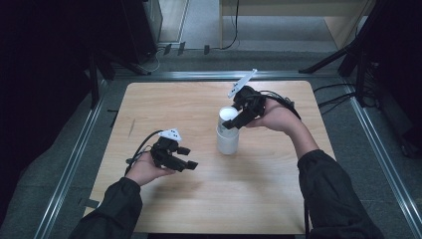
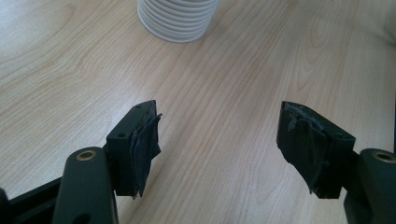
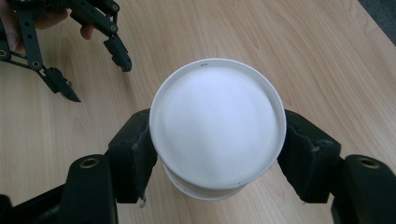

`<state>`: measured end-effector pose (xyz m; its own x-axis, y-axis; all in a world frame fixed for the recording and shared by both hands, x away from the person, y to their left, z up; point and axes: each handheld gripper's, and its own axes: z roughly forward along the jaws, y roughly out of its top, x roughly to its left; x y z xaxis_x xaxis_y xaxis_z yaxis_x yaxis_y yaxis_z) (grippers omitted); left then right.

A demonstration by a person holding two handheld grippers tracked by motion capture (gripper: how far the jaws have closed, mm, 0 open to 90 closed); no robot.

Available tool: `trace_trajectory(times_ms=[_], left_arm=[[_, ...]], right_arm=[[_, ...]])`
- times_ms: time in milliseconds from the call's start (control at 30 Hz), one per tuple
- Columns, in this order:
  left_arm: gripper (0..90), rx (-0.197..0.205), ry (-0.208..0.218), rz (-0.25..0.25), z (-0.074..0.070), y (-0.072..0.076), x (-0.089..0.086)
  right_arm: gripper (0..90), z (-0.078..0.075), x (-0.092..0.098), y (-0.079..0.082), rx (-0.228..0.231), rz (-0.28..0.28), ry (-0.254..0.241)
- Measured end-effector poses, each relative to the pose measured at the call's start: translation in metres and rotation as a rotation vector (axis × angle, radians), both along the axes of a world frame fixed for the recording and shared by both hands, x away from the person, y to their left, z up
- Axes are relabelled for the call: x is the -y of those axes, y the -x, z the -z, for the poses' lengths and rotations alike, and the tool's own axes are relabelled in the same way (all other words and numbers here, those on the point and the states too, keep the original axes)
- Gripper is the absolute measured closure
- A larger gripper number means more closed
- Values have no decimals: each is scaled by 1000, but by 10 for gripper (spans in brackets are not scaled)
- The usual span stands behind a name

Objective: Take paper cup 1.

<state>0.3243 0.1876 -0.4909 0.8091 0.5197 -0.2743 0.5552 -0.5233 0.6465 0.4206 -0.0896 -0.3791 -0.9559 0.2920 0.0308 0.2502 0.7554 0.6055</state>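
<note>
Item: stack of white cups (image 1: 228,133), round, smooth and matt at the top, the lower walls banded with fine horizontal ribs where the rims nest; it stands upright right of the table's centre. Right gripper (image 1: 234,121): black jointed frame with a grey three-cornered plate on top, held from above and behind; in the right gripper view its two padded jaws sit against opposite sides of the topmost cup (image 3: 217,125) just under the rim, pinching it. Left gripper (image 1: 185,158): same black build, cable trailing toward the sleeve, held low over the board to the left of the stack and apart from it; its jaws stand spread with bare wood between them, their pads wrapped in crumpled, fraying dark tape. Table (image 1: 164,107): pale wood-grain top with rounded corners, long wavy grain lines, slight sheen. Surround: grey floor edged by metal rails (image 1: 74,154); dark stands and loose cables at the far side; a light wooden panel beyond. Both forearms wear dark sleeves.
</note>
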Motion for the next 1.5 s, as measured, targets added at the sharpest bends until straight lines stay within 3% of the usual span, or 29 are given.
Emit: trace_trajectory(times_ms=[733,1033,1500], left_arm=[[291,1,-2,1,0,0,0],[291,0,-6,7,1,0,0],[291,1,-4,7,0,0,0]], right_arm=[[342,-17,1,2,-14,10,13],[344,-14,-2,3,-3,2,38],[356,-17,0,5,4,1,28]])
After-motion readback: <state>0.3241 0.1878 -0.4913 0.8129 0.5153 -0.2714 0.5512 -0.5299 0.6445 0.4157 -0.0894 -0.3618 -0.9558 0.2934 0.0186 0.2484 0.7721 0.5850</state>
